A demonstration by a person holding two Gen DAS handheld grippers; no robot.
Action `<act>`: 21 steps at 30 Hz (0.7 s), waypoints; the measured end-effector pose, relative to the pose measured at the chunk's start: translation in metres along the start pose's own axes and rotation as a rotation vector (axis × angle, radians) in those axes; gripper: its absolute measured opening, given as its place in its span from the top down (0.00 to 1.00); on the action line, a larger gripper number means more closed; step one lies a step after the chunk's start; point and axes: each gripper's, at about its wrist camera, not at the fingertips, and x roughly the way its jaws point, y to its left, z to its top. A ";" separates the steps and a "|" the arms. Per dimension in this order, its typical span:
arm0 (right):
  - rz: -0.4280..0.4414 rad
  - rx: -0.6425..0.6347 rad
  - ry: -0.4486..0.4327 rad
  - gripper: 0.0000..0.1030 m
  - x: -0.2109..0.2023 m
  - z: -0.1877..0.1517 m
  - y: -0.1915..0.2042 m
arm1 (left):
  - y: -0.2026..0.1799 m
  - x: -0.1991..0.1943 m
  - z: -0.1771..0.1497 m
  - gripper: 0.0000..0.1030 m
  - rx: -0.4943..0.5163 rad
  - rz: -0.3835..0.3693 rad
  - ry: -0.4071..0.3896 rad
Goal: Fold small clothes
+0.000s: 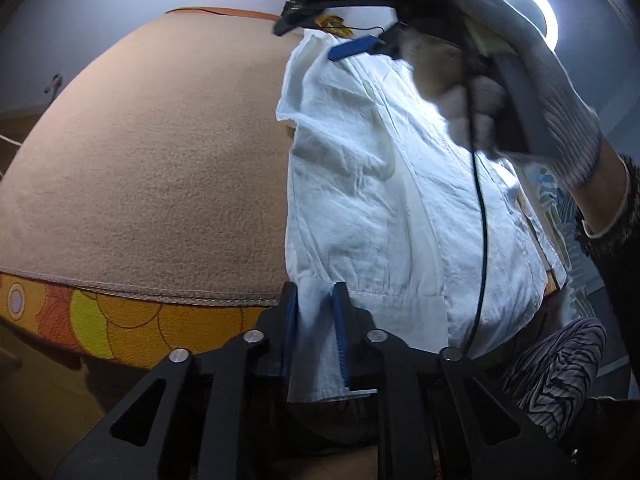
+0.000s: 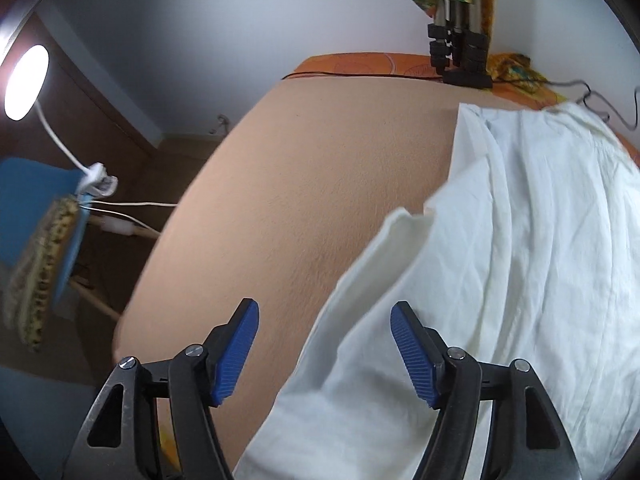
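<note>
Left wrist view first: the left gripper [image 1: 314, 336] has its blue pads pinched onto the near hem of the white garment [image 1: 384, 184], a thin fold of cloth clamped between them. The garment lies lengthwise across the beige felt mat [image 1: 152, 168], its right side hanging out toward the table's edge. Up at the far end, the right gripper [image 1: 352, 46] hovers by the top of the cloth, held in a gloved hand [image 1: 520, 92] with a black cable [image 1: 478, 220] trailing down over the fabric.

Over to the right wrist view: the right gripper [image 2: 325, 354] is spread wide, nothing between its pads, poised above the garment's [image 2: 500, 248] left edge where it meets the mat [image 2: 300, 184]. A tripod [image 2: 460, 56] stands at the far rim of the table, a lamp [image 2: 26, 82] glows off to the left.

Now the risks, as I judge them. The left pinch holds only a narrow bite of hem; a sharp pull could slip it free, or drag the whole piece crooked since the far end is not pinned. If the right gripper closes on one layer only, the fold will come out uneven. And that dangling cable could snag the cloth mid-fold and bunch it up.
</note>
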 end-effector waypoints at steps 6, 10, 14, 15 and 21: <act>-0.209 -0.050 0.052 0.30 0.039 0.016 0.011 | -0.003 0.001 -0.002 0.88 0.020 -0.003 0.002; -0.248 -0.060 0.085 0.53 0.050 0.016 0.004 | -0.007 0.000 -0.004 0.88 0.033 0.003 0.002; -0.254 -0.077 0.054 0.80 0.042 0.014 -0.006 | -0.013 0.000 -0.002 0.88 0.064 0.035 -0.002; -0.233 -0.072 0.052 0.85 0.040 0.014 -0.011 | -0.015 -0.001 -0.002 0.88 0.080 0.050 -0.006; -0.047 0.029 0.026 0.97 0.023 0.012 -0.049 | -0.021 0.003 0.002 0.58 0.107 0.107 -0.016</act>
